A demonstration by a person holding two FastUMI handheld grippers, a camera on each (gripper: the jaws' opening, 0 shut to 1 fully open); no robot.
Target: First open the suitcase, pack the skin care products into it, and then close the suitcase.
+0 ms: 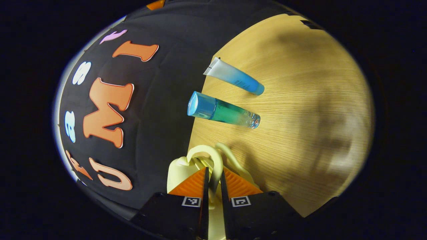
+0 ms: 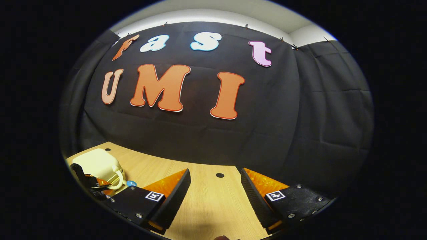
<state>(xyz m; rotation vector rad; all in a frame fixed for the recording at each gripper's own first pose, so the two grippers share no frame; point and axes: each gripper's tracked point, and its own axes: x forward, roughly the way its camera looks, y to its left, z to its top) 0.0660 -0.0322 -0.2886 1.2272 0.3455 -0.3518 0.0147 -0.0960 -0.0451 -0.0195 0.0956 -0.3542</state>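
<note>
On the wooden table (image 1: 300, 133), two blue tubes (image 1: 235, 78) lie before black cloth (image 2: 300, 116).

The cream suitcase (image 1: 181, 166) is largely hidden behind the left tool (image 1: 213, 181) and cut off by the lower edge. In the right gripper view, a small blue item (image 2: 131, 183) is mostly covered.

Dim, warm light; broad soft shadows blot the wooden table (image 1: 300, 110); faint glare on the blue bottle (image 1: 223, 110); strong fisheye bending at edges; rims blurred.
</note>
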